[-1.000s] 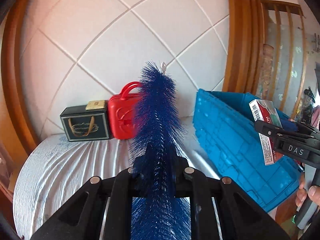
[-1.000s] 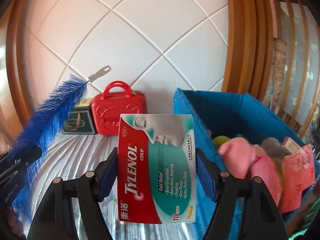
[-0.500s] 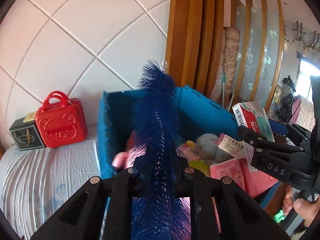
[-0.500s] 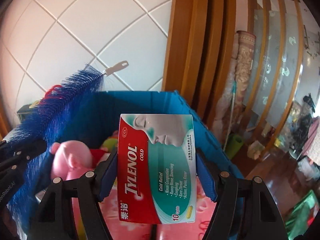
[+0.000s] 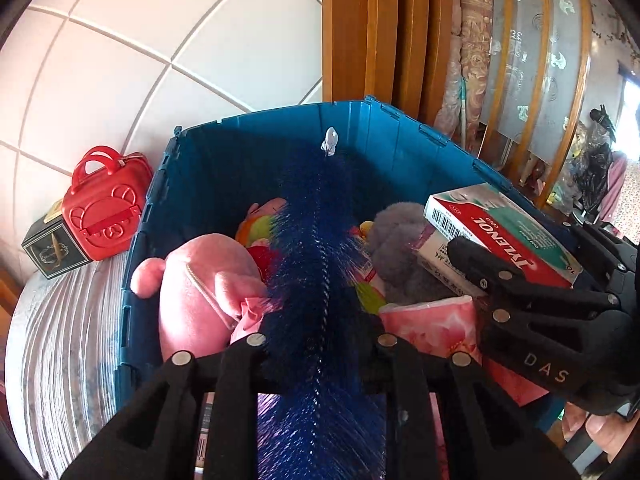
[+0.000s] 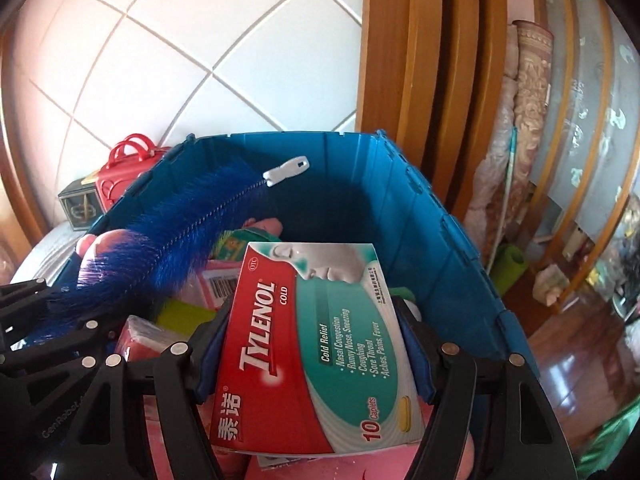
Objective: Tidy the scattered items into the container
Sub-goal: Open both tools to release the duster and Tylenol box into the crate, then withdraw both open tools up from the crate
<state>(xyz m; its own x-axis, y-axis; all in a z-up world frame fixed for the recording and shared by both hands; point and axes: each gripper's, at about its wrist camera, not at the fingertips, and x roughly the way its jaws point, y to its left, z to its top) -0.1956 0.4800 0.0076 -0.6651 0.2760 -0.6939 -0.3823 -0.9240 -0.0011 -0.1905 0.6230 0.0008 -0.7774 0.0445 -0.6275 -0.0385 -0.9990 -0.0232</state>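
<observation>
Both grippers hang over the open blue bin [image 5: 224,168], its far wall ahead of the jaws and its side rims out to either side. The bin is crowded: a pink plush [image 5: 200,292] lies left of the left gripper [image 5: 320,344], a grey plush [image 5: 400,248] and pink packets [image 5: 436,328] between the two grippers. Bare room remains only along the far wall. The left jaws are narrow and opening, with the blue brush [image 5: 316,264] between them, its white tip [image 5: 330,141] near the far wall. The right gripper [image 6: 312,344] has its jaws wide and easing apart, the Tylenol box [image 6: 312,340] between the pads, tilted; whether they still press it I cannot tell. A red case [image 5: 102,212] and a dark box [image 5: 52,246] stand outside, left of the bin.
</observation>
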